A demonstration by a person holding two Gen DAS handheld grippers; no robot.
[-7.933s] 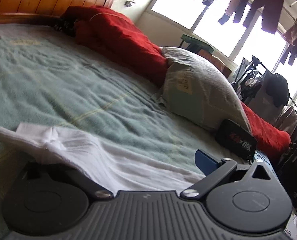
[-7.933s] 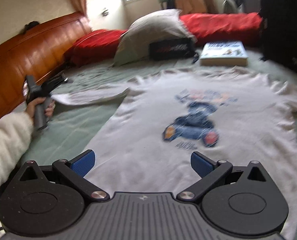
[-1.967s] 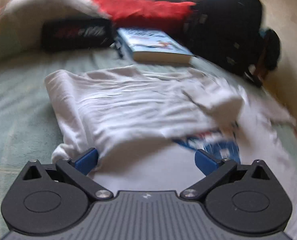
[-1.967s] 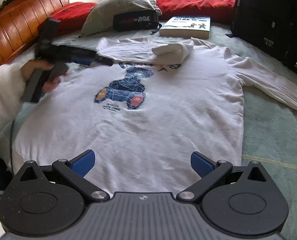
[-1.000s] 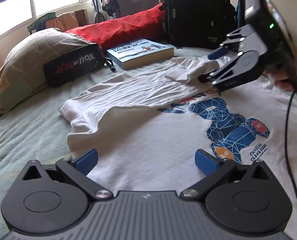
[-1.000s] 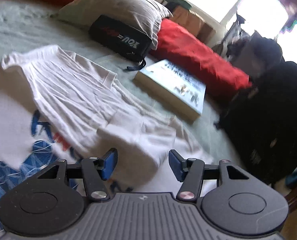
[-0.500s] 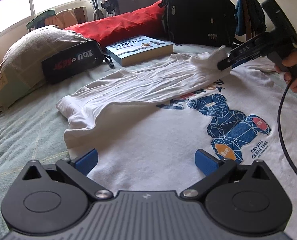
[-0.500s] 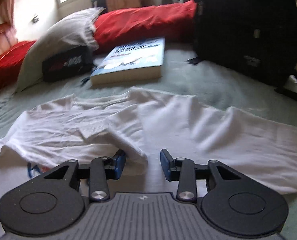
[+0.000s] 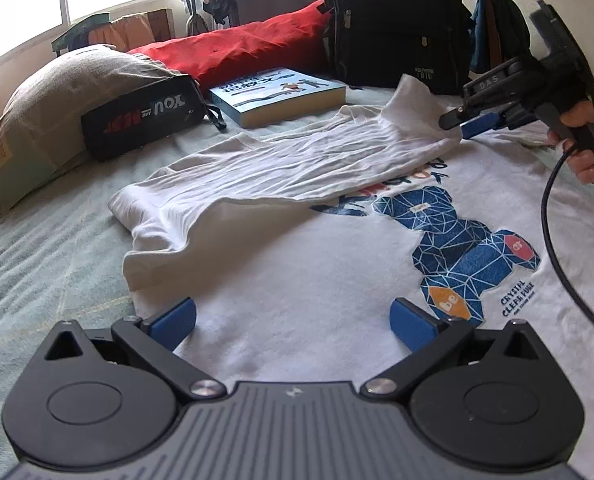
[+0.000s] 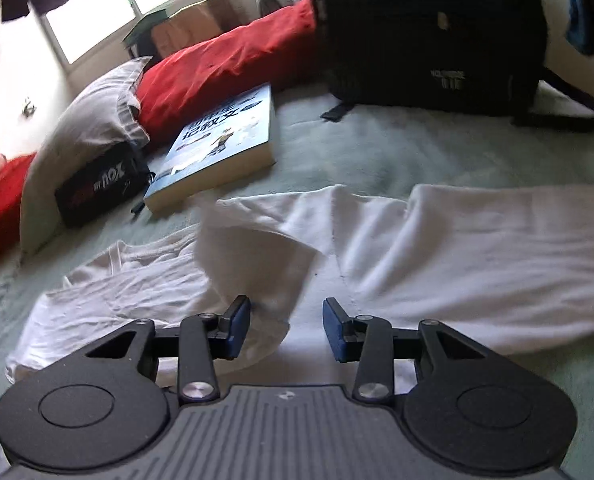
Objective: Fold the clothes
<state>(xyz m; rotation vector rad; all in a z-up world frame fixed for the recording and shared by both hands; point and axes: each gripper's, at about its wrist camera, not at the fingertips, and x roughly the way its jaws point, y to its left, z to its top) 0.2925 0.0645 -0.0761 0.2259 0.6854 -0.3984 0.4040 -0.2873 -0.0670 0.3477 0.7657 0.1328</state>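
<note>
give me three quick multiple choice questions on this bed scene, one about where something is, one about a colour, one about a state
1. Where does the book lie?
A. on the bed between the black pouch and the backpack
B. on top of the sweatshirt
C. inside the backpack

2. What colour is the bear print on the sweatshirt?
A. mostly green
B. mostly blue
C. mostly red

3. How is the left gripper?
A. shut on the hem
B. shut on the book
C. open, holding nothing

Answers: 1 A, it sits on the bedspread right of the black pouch and left of the backpack. 2 B, blue facets with small orange and red patches. 3 C, its fingers stand wide apart over the cloth.
</note>
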